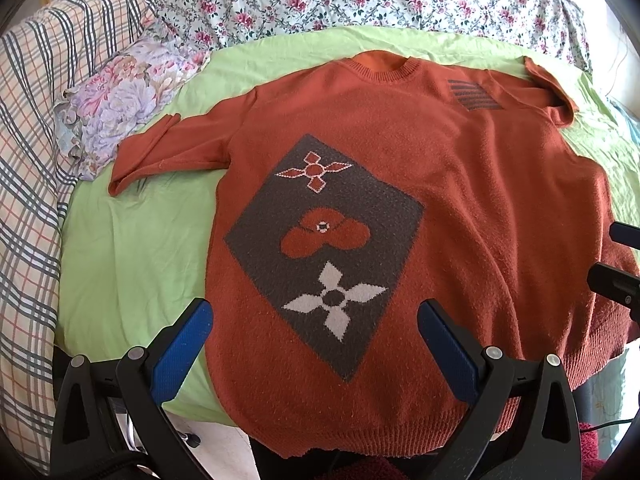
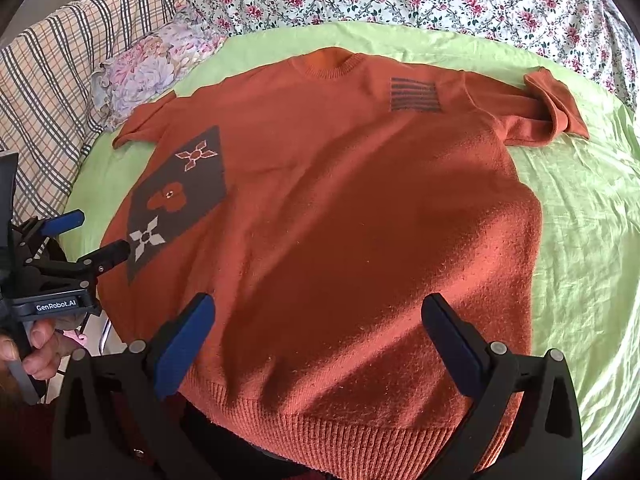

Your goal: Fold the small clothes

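- sweater (image 1: 460, 184): lies face up and spread flat on the green sheet (image 1: 132, 248) of the bed, collar at the far side, ribbed hem (image 2: 360, 432) at the near edge, hanging slightly over it.
- left tongs (image 1: 316, 344): jaws spread wide, holding nothing, poised above the hem on the side with the grey diamond patch (image 1: 324, 248).
- right tongs (image 2: 320, 340): jaws also wide apart and empty, above the plain half of the hem.
- step in hand, as judged: the first fold is not yet begun; no part of the body is doubled over.
- left sleeve (image 1: 160, 156) and right sleeve (image 2: 548, 108) both lie out to the sides, each with the cuff turned back on itself; flatten or fold these inward first so that no lump forms inside the fold.
- grip advice: close each pair of tongs on the hem near its corner, catching both knit layers, not the sheet beneath.
- lift both corners evenly and carry them toward the collar; uneven height is likely to skew the fold.
- caution: the floral pillow (image 1: 116, 104) lies just beside the left sleeve; keep the sleeve clear of it.
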